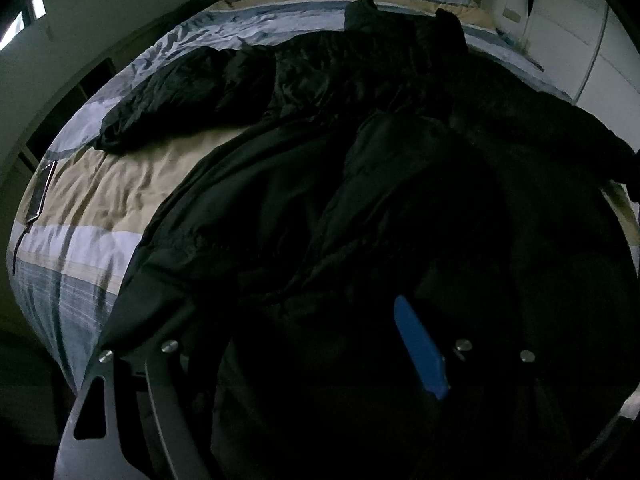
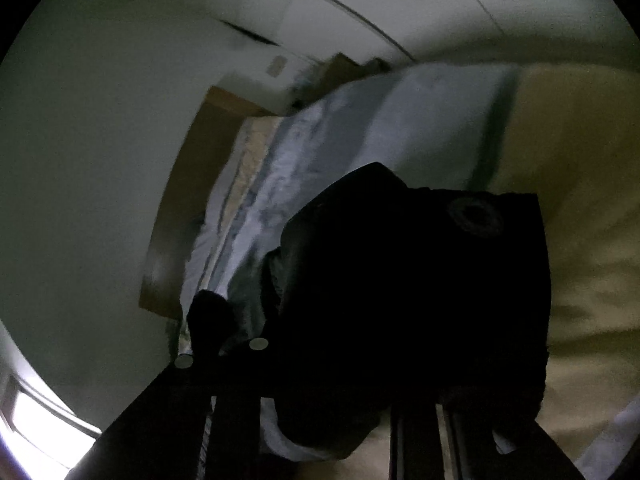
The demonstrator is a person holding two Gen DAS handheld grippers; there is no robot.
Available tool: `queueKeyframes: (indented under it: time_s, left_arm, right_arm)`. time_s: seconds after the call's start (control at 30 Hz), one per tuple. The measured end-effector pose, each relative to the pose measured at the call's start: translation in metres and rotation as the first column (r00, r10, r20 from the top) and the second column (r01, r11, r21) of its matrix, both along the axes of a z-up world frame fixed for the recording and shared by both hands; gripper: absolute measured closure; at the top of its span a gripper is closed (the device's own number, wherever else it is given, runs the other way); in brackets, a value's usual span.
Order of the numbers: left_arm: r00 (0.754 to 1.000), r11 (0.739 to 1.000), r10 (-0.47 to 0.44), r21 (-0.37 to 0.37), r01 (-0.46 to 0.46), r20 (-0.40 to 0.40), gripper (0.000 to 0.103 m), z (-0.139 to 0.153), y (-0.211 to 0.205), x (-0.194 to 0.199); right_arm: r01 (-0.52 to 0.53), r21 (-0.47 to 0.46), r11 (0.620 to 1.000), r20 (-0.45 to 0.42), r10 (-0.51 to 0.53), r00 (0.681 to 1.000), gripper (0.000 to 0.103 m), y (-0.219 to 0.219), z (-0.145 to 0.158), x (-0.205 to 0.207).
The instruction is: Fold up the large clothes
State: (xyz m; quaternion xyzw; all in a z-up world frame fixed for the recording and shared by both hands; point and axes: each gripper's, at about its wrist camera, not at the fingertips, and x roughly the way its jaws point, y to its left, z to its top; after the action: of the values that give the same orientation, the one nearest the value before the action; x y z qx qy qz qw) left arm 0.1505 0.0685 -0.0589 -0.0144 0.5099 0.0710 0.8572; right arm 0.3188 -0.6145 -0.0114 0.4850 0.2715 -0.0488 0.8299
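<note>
A large black padded jacket (image 1: pixel 360 168) lies spread over the striped bed (image 1: pixel 100 200), one sleeve (image 1: pixel 168 100) stretched out to the left. My left gripper (image 1: pixel 296 344) hovers over the jacket's near edge with jaws wide apart. Its blue pad (image 1: pixel 416 348) shows bare, and dark cloth lies below the gap. In the right wrist view, a bunched piece of the black jacket (image 2: pixel 400 300) with a round fastener (image 2: pixel 474 216) hangs in front of the camera. My right gripper (image 2: pixel 332 360) is shut on it, and the cloth hides the fingertips.
A dark phone (image 1: pixel 42 192) lies on the bed's left edge. White wardrobe doors (image 1: pixel 580 40) stand to the right of the bed. A wooden headboard (image 2: pixel 188 184) meets the white wall (image 2: pixel 80 160). A bright window (image 2: pixel 32 412) sits low on the left.
</note>
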Motion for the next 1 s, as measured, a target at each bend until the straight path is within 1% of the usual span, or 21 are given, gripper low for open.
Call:
queueKeyframes:
  time_s: [0.13, 0.23, 0.27, 0.4, 0.47, 0.6, 0.8, 0.87, 1.0]
  left_arm:
    - [1.000, 1.000, 0.003, -0.020, -0.003, 0.014, 0.023, 0.003, 0.003, -0.005]
    - [1.000, 0.999, 0.005, -0.035, -0.004, 0.025, 0.023, 0.007, 0.005, -0.009]
    - [1.000, 0.999, 0.006, -0.040, -0.004, 0.031, 0.023, 0.008, 0.006, -0.011]
    - [0.999, 0.998, 0.008, -0.062, -0.005, 0.047, 0.023, 0.012, 0.013, -0.017]
    - [0.998, 0.997, 0.010, -0.072, -0.006, 0.054, 0.023, 0.013, 0.016, -0.021]
    - [0.998, 0.995, 0.019, -0.095, -0.013, 0.065, 0.023, 0.015, 0.025, -0.028]
    - [0.997, 0.992, 0.036, -0.122, -0.026, 0.075, 0.023, 0.015, 0.037, -0.038]
    - [0.996, 0.991, 0.043, -0.130, -0.032, 0.077, 0.023, 0.014, 0.042, -0.041]
    - [0.995, 0.988, 0.063, -0.148, -0.051, 0.078, 0.023, 0.013, 0.053, -0.044]
  right_arm:
    - [-0.067, -0.062, 0.996, 0.043, 0.070, 0.997, 0.082, 0.022, 0.032, 0.008]
    - [-0.140, -0.129, 0.982, 0.072, 0.150, 0.986, 0.082, 0.051, 0.061, 0.013]
    - [-0.155, -0.146, 0.977, 0.075, 0.167, 0.983, 0.082, 0.056, 0.066, 0.013]
    - [-0.250, -0.232, 0.940, 0.075, 0.274, 0.959, 0.082, 0.102, 0.090, 0.011]
    - [-0.300, -0.277, 0.913, 0.062, 0.329, 0.942, 0.082, 0.130, 0.099, 0.011]
    - [-0.388, -0.335, 0.858, 0.027, 0.421, 0.907, 0.080, 0.179, 0.103, 0.008]
    - [-0.498, -0.401, 0.768, -0.048, 0.526, 0.849, 0.078, 0.245, 0.095, 0.006]
    - [-0.535, -0.407, 0.740, -0.072, 0.558, 0.827, 0.076, 0.265, 0.090, 0.007]
    - [-0.591, -0.405, 0.698, -0.119, 0.600, 0.791, 0.075, 0.299, 0.077, 0.004]
